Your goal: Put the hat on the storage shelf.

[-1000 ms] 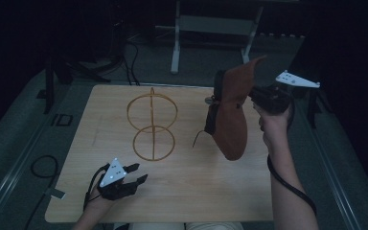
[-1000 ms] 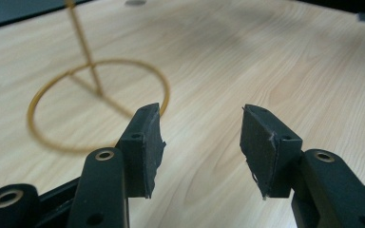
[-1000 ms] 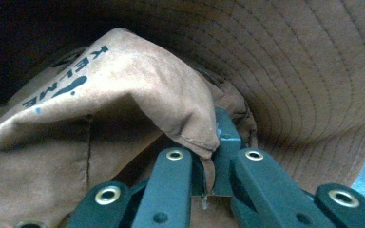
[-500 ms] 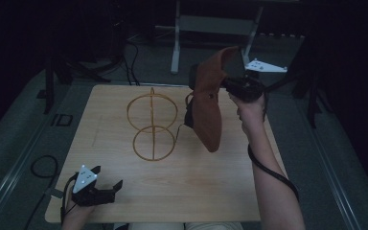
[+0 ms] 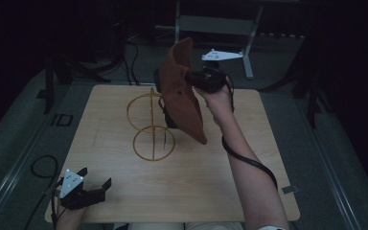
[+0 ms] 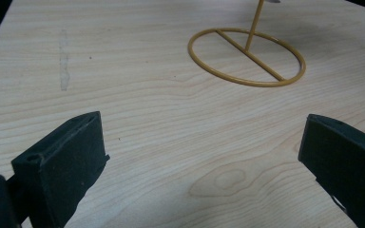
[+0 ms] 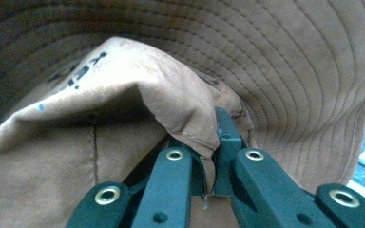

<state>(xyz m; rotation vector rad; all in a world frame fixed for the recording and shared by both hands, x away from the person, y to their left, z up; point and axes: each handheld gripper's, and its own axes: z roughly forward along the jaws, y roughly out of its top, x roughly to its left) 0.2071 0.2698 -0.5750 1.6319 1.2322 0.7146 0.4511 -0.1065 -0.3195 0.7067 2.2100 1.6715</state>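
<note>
A brown wide-brimmed hat [image 5: 182, 98] hangs tilted in the air just right of a gold wire hat stand [image 5: 151, 129] on the wooden table [image 5: 249, 182]. My right gripper [image 5: 199, 79] is shut on the hat. In the right gripper view the right gripper [image 7: 209, 156] pinches a fold of the hat [image 7: 290, 71]. My left gripper [image 5: 96, 178] lies low at the table's near left corner. Its jaws have just been opening and now stand wide with nothing between them. From the left gripper [image 6: 202, 142] the stand's base ring [image 6: 247, 52] lies ahead.
A cable loop [image 5: 40, 167] lies on the grey floor left of the table. A white desk frame [image 5: 215, 24] stands behind the table's far edge. Bare tabletop stretches across the near half and the right side.
The right hand has carried the hat leftward, close beside the stand. The left hand has slid left toward the table's near corner, and its jaws now stand wider.
</note>
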